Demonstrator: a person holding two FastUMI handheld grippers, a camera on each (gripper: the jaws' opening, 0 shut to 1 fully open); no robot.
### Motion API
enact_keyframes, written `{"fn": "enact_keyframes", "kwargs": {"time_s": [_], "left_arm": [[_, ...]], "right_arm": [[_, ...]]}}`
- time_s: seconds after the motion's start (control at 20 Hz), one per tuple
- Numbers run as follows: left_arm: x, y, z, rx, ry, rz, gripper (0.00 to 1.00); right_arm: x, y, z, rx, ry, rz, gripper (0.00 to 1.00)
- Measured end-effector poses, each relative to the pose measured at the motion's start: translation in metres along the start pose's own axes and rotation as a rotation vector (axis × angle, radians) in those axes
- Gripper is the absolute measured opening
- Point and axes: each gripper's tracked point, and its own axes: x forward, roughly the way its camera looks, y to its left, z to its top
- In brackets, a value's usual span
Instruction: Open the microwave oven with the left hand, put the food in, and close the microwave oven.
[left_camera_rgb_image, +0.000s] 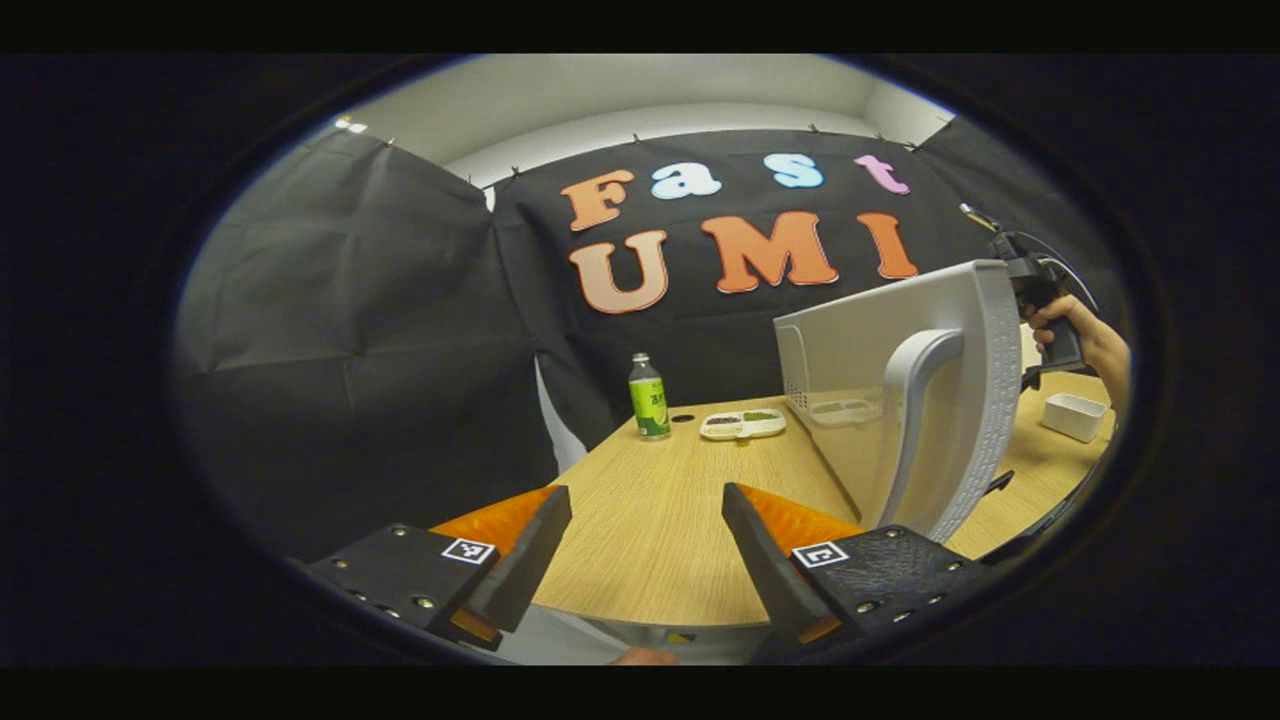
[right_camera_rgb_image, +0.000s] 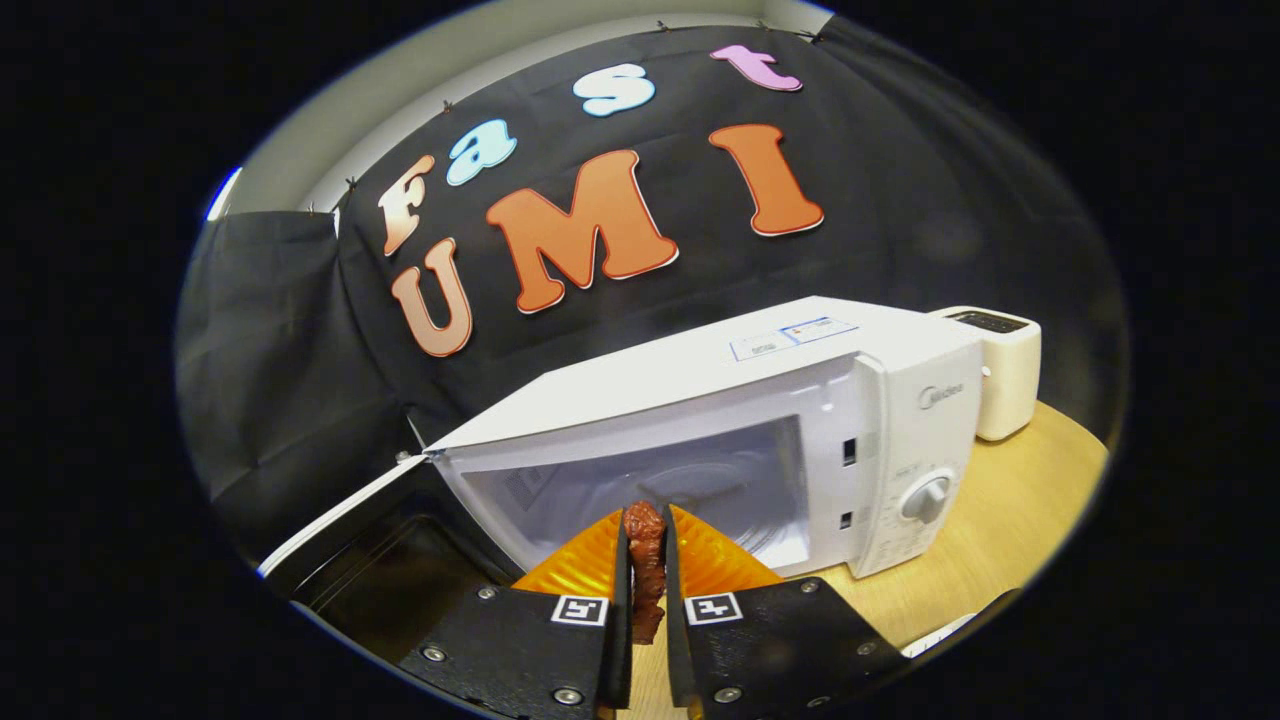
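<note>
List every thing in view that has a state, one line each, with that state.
microwave door: swung open
microwave cavity: lit, no food inside yet
piece of food: pinched upright between the right gripper's fingers
right gripper: shut on the food, facing the cavity
left gripper: open, holding nothing
green bottle: upright, capped
divided food tray: flat on the table, food in it

Black cloth wall (left_camera_rgb_image: 350, 330) (creased), white ceiling (left_camera_rgb_image: 640, 90), wooden table (left_camera_rgb_image: 650, 500)

tabletop (left_camera_rgb_image: 660, 500): light wood | on it: microwave oven (right_camera_rgb_image: 760, 420), door open | toaster (right_camera_rgb_image: 1005, 370) beside it | green bottle (left_camera_rgb_image: 649, 396) | divided food tray (left_camera_rgb_image: 743, 424) | white box (left_camera_rgb_image: 1073, 415)
</note>
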Motion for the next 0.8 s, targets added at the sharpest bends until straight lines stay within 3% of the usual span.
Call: {"fn": "enact_keyframes", "kwargs": {"time_s": [0.2, 0.8], "left_arm": [[0.003, 0.011, -0.006, 0.009, 0.018, 0.029, 0.91], [0.012, 0.022, -0.017, -0.027, 0.057, 0.042, 0.92]], "right_arm": [[0.035, 0.002, -0.002, 0.047, -0.026, -0.032, 0.14], [0.103, -0.018, -0.018, 0.35, -0.103, -0.108, 0.14]]}}
